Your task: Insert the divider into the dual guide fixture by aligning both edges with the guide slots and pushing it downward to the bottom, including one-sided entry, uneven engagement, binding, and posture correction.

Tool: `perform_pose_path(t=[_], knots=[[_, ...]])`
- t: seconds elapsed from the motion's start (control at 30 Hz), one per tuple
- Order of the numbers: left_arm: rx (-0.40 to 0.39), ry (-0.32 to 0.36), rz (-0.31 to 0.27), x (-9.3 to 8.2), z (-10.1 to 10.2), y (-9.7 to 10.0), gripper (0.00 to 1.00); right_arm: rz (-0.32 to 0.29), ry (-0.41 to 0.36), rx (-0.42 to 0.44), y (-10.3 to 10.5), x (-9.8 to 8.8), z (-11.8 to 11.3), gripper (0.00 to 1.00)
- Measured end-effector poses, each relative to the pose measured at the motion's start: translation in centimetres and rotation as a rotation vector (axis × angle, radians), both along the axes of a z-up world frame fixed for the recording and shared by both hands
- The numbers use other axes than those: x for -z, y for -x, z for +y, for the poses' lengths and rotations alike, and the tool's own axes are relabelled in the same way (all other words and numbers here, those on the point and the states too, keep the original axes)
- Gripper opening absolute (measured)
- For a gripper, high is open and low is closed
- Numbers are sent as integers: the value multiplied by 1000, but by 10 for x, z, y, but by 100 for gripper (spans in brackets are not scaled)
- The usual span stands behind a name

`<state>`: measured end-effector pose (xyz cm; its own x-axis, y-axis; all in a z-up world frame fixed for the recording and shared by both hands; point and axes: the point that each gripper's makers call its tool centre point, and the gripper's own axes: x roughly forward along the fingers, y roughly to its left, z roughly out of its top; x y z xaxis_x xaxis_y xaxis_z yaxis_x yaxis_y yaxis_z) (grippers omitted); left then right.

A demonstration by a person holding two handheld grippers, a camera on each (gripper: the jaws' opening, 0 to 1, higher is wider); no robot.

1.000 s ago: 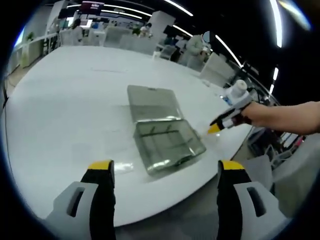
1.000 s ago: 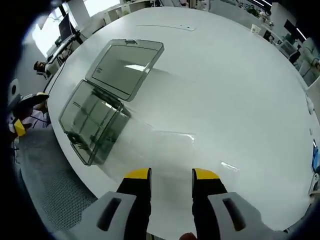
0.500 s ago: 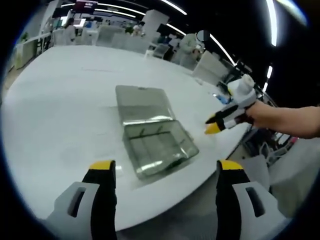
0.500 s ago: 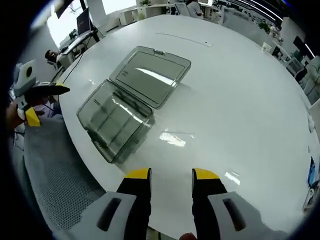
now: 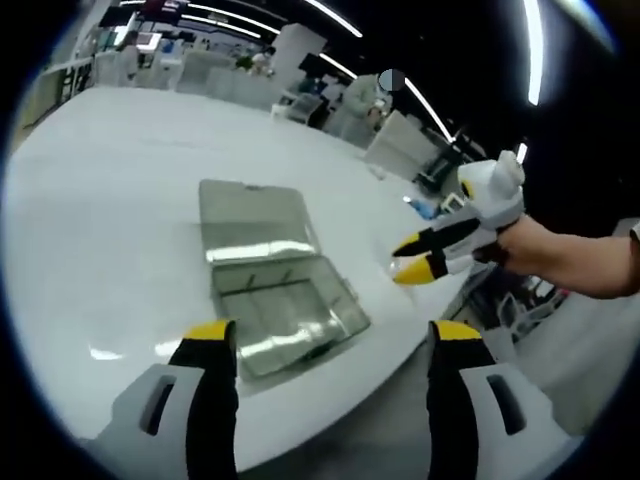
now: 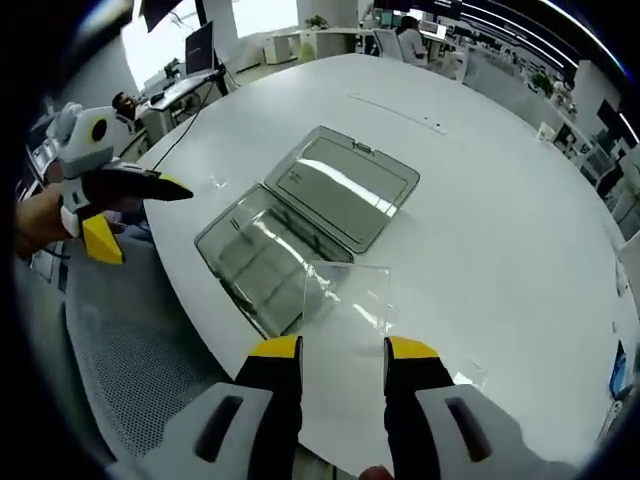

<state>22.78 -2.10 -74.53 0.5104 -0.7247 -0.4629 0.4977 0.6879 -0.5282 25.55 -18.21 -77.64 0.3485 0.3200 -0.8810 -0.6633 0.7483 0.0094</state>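
A clear plastic box, the guide fixture (image 5: 285, 315) (image 6: 258, 262), lies on the white table with its hinged lid (image 6: 350, 188) folded flat open behind it. My right gripper (image 6: 342, 350) is shut on a clear divider (image 6: 345, 295), a thin transparent sheet that stands up between its jaws over the box's near corner. Seen from the left gripper view, the right gripper (image 5: 407, 261) hangs to the right of the box, above the table edge, in a person's hand. My left gripper (image 5: 330, 335) (image 6: 138, 214) stands wide open and empty, off the table edge in front of the box.
The round white table (image 6: 500, 250) stretches far beyond the box. Grey floor (image 6: 130, 370) lies below its edge. Desks, chairs and people stand at the room's far side (image 5: 300, 70). A small blue item (image 5: 420, 208) sits near the table's right edge.
The right gripper, holding the divider, has lifted and drawn closer to the box, so the sheet now overlaps its near corner. The left gripper has shifted; it stays open.
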Motion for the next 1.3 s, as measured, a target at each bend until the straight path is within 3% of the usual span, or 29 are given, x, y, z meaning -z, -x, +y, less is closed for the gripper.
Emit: perform_pose_path(t=[0.23, 0.5, 0.8, 1.3], knots=[[-1, 75, 16, -6, -14, -4, 70, -26, -23, -26, 8, -8, 11, 26], [24, 101, 14, -13, -34, -9, 69, -51, -42, -42, 10, -21, 22, 26], [59, 135, 4, -23, -55, -12, 61, -89, -71, -72, 13, -41, 37, 26], [20, 215, 4, -36, -64, -14, 45, -128, -125, -89, 24, -60, 56, 26]])
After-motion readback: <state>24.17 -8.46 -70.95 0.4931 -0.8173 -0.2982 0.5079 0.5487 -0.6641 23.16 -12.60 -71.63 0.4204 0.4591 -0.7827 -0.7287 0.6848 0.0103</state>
